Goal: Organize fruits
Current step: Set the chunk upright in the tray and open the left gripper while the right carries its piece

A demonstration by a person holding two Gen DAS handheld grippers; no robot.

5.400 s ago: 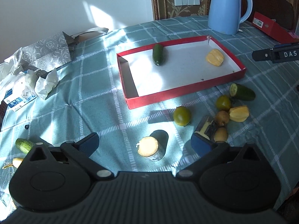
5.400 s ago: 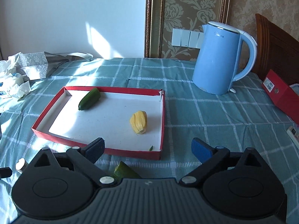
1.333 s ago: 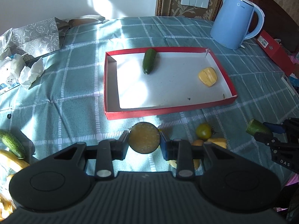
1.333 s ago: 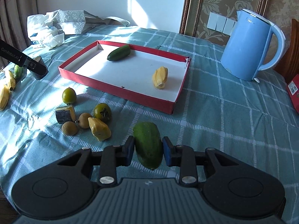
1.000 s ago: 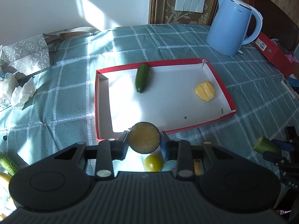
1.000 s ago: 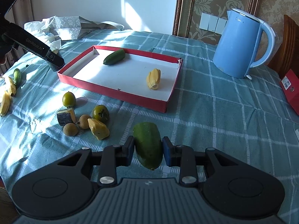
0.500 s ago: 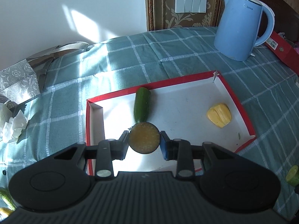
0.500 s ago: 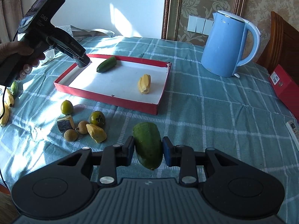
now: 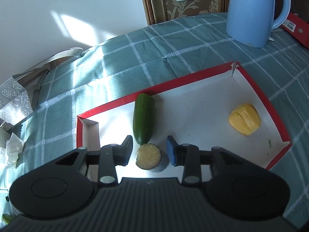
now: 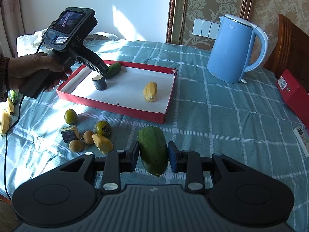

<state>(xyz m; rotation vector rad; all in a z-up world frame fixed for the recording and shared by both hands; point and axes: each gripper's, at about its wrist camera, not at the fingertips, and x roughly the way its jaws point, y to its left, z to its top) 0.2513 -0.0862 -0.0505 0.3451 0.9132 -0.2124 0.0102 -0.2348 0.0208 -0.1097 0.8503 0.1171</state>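
Left gripper (image 9: 149, 150) angled down into red tray (image 9: 278, 123), jaws apart around cut stub (image 9: 148, 156), right gripper (image 10: 152, 157) level, clamping papaya (image 10: 153, 148).

- Red tray (image 10: 123, 107) with white inside, lay flat on the checked cloth.
- Whole dark green cucumber (image 9: 143, 120) lay inside the tray, near its far wall.
- Short cut piece (image 9: 148, 157), dark skin, pale yellow cut face upward, stood in the tray touching the cucumber's near end.
- Yellow ridged fruit (image 9: 244, 119) lay in the tray near its right wall.
- Large green fruit (image 10: 153, 149), oblong, was held above the cloth, in front of the tray.
- Outside the tray, in a loose group on the cloth: round green fruit (image 10: 70, 116), green persimmon-like fruit (image 10: 103, 128), two small brown round fruits (image 10: 76, 145), a yellow wedge (image 10: 102, 143), a dark cut block (image 10: 70, 133).
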